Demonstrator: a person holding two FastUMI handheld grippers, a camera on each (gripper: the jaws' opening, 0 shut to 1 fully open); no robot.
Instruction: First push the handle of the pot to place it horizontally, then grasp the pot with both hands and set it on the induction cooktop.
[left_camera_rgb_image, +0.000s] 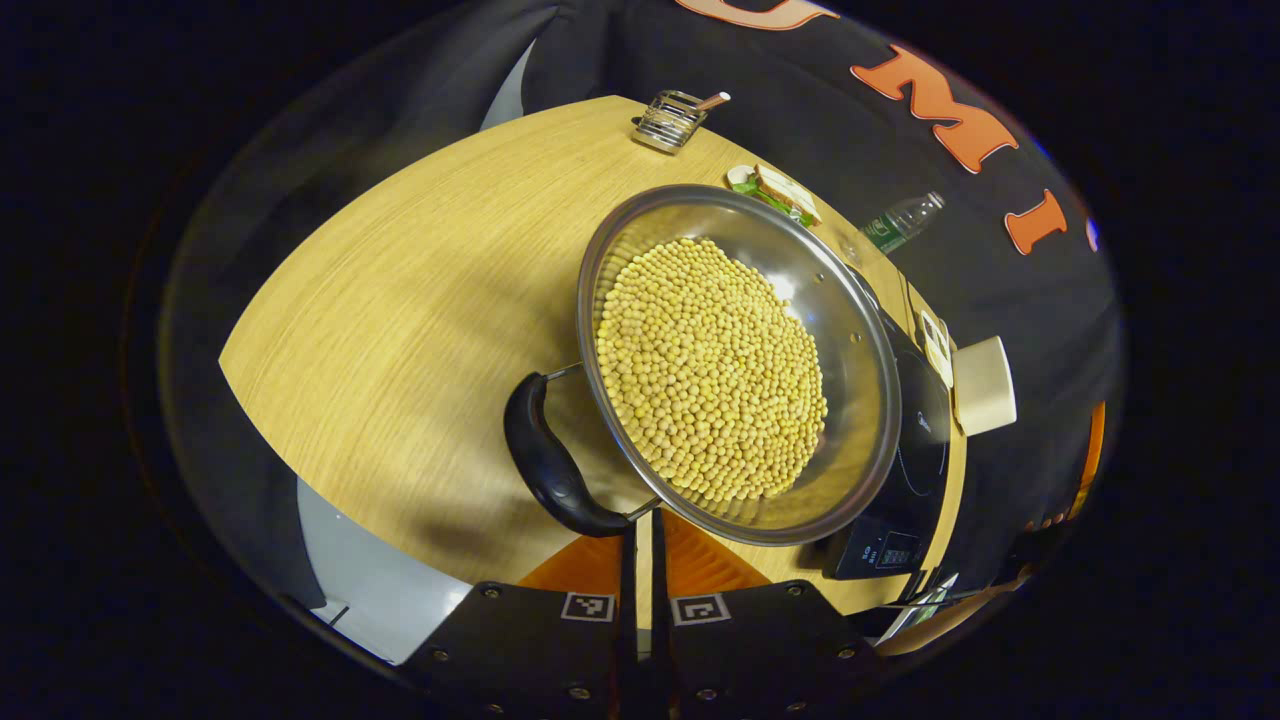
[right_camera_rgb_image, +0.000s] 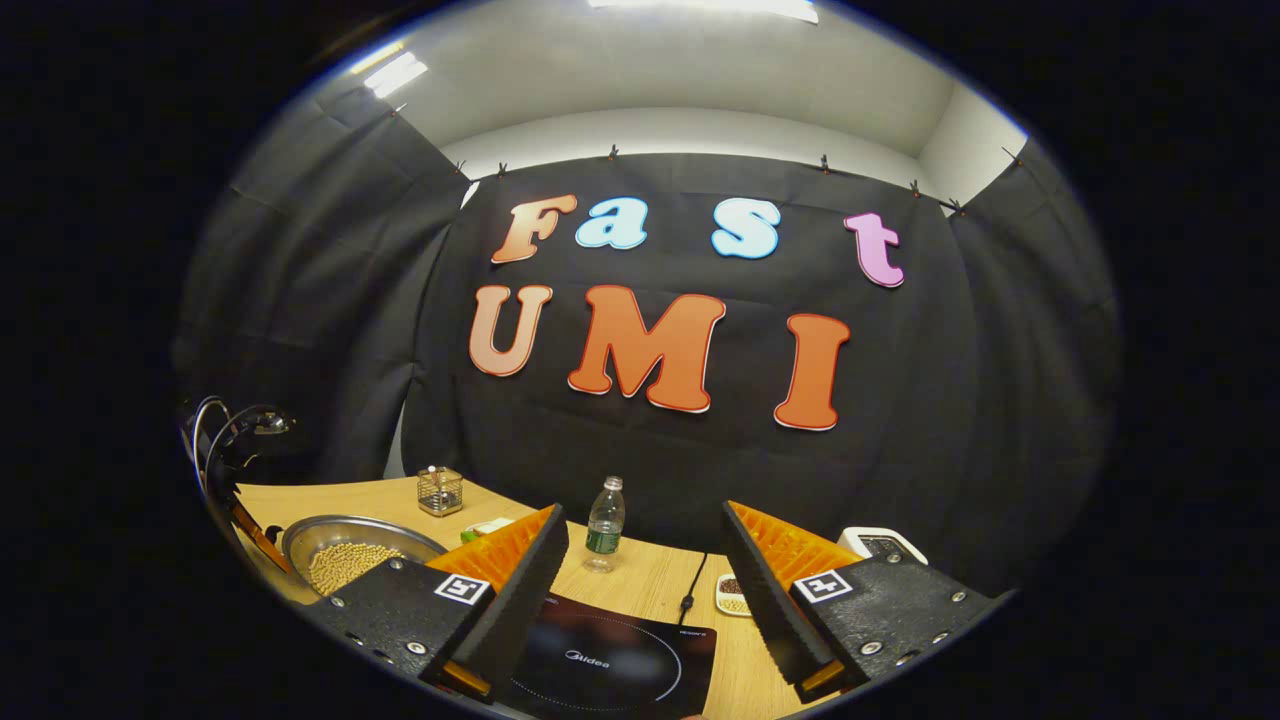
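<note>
A steel pot (left_camera_rgb_image: 850, 300) full of soybeans (left_camera_rgb_image: 710, 370) sits on the wooden table, its right edge beside or over the black induction cooktop (left_camera_rgb_image: 925, 440). Its black handle (left_camera_rgb_image: 545, 460) points toward the lower left in the left gripper view. My left gripper (left_camera_rgb_image: 645, 525) is shut to a thin slit, its tips right at the handle's near end, where the wire bracket meets the rim. I cannot tell whether they pinch it. My right gripper (right_camera_rgb_image: 645, 518) stands wide open above the cooktop (right_camera_rgb_image: 610, 660), holding nothing. The pot (right_camera_rgb_image: 330, 527) lies to its left.
A wire holder (left_camera_rgb_image: 675, 118), a snack packet (left_camera_rgb_image: 780, 190) and a water bottle (right_camera_rgb_image: 604, 525) stand at the table's back. A white box (left_camera_rgb_image: 985, 385) sits past the cooktop. A small dish of beans (right_camera_rgb_image: 733, 592) and a cable (right_camera_rgb_image: 693, 585) lie right of it.
</note>
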